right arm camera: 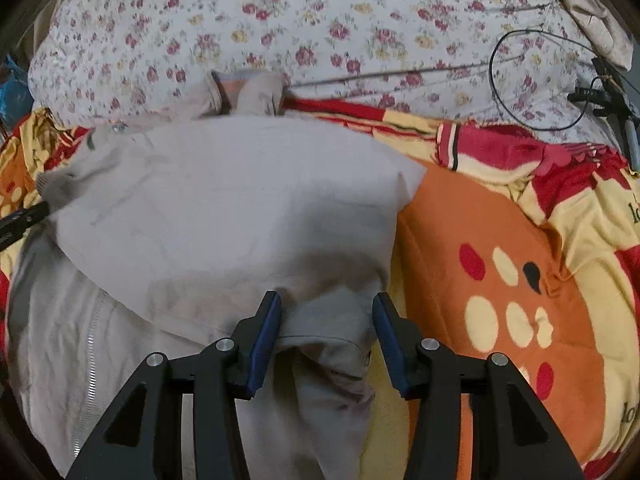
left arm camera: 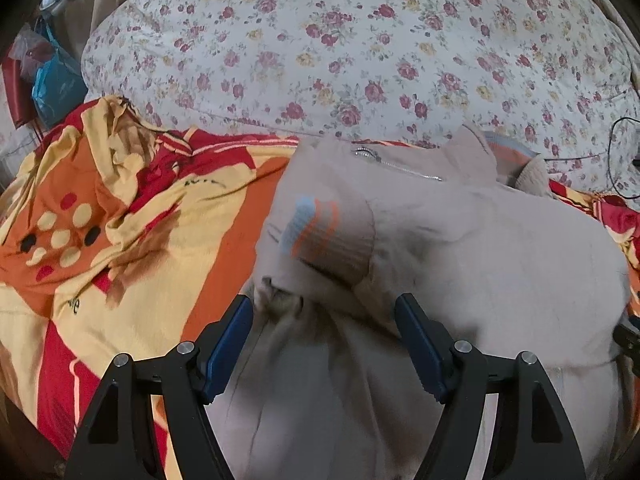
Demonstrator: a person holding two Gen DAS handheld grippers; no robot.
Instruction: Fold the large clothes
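A large beige zip-up jacket point(left arm camera: 460, 248) lies partly folded on the bed, its sleeve cuff with a blue and orange stripe turned up. It also shows in the right wrist view point(right arm camera: 224, 208), with its zipper at the lower left. My left gripper point(left arm camera: 324, 312) is open, its blue pads on either side of a bunched fold of the jacket. My right gripper point(right arm camera: 326, 312) is open over the jacket's right edge, cloth lying between the pads.
The jacket rests on an orange, red and yellow blanket point(left arm camera: 120, 220) point(right arm camera: 500, 280). A floral quilt point(left arm camera: 340, 48) point(right arm camera: 320, 20) lies behind. A black cable and device point(right arm camera: 592, 92) sit at the right. Bags point(left arm camera: 52, 80) hang at the left.
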